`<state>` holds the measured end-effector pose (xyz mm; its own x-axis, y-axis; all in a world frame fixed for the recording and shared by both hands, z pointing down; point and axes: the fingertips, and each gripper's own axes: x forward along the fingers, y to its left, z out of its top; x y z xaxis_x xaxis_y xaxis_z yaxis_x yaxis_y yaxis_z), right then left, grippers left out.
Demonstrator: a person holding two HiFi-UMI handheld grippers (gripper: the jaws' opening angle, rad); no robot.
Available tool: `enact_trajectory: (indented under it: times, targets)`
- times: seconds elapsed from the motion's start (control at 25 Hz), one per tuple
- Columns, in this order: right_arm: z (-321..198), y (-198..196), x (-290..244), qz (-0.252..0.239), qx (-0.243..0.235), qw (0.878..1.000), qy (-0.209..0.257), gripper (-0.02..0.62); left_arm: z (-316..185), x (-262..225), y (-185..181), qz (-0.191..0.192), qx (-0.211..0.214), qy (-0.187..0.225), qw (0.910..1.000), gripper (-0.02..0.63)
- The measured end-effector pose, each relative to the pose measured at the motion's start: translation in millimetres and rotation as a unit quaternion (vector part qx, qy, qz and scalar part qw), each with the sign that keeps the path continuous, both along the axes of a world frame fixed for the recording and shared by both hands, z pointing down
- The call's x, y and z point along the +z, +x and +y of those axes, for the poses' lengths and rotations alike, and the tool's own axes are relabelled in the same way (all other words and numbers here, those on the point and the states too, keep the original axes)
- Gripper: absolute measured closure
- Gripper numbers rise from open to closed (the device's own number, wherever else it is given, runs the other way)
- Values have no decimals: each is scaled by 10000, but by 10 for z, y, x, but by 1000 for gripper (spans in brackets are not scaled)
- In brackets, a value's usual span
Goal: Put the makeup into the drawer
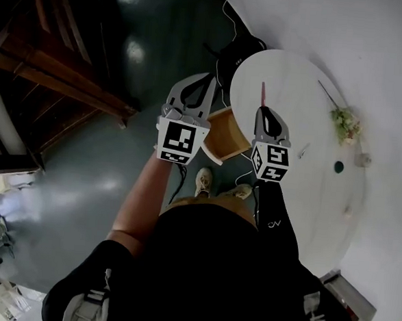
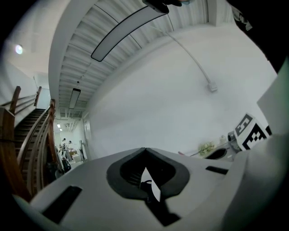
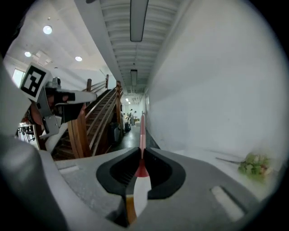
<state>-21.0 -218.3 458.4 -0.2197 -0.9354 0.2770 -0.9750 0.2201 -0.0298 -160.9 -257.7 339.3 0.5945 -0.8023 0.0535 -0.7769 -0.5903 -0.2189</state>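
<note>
Right gripper closed on a slender red makeup pencil: the jaws pinch it from both sides and stand only as far apart as its shaft is thick, and most of the shaft projects forward past the fingertips. The landmark is the wooden drawer, which appears to be pulled open below the rim of the round white bench. In the head view the pencil is held in the air just to the right of the drawer, above the rim of the bench and not yet over the drawer's opening. The left gripper hangs just to the left of the drawer with its jaws together and nothing between them. Well to the right of the drawer, a plant sprig and a small dark green round thing lie on the bench; whether any further makeup lies among the small items there cannot be made out. A wooden staircase stands far to the left of the drawer. Judged progress: the pickup is done; carrying the pencil over the drawer, lowering it and releasing it remain. The drawer shows nothing inside it.
</note>
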Motion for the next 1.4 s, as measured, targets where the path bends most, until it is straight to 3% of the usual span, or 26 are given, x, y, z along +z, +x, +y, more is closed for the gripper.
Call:
enact_trajectory:
  times: [0.28, 0.56, 0.76, 0.88, 1.12, 1.24, 1.4]
  targets:
    - [90, -494, 936, 69, -575, 9875, -1468, 546, 28, 63, -165, 18, -118, -82, 9999, 598]
    - [243, -717, 1716, -21, -678, 9591, -2747, 546, 39, 138, -358, 31, -182, -177, 9997, 599]
    - [420, -828, 2106, 73, -737, 9314, -3564, 546, -4, 158, -474, 102, -185, -236, 9995, 599]
    - [475, -828, 2158, 144, -695, 9261, -3706, 546, -34, 161, -504, 101, -180, -240, 9995, 598]
    - [441, -915, 2144, 210, -960, 9277, -3602, 545, -61, 147, -512, 204, -143, -253, 9994, 598]
    - [478, -914, 2185, 313, -958, 9254, -3653, 499, -49, 176, -533, 240, -141, -316, 9991, 598]
    - [509, -863, 2159, 341, -835, 9290, -3588, 488, -35, 163, -562, 256, -165, -285, 9991, 598]
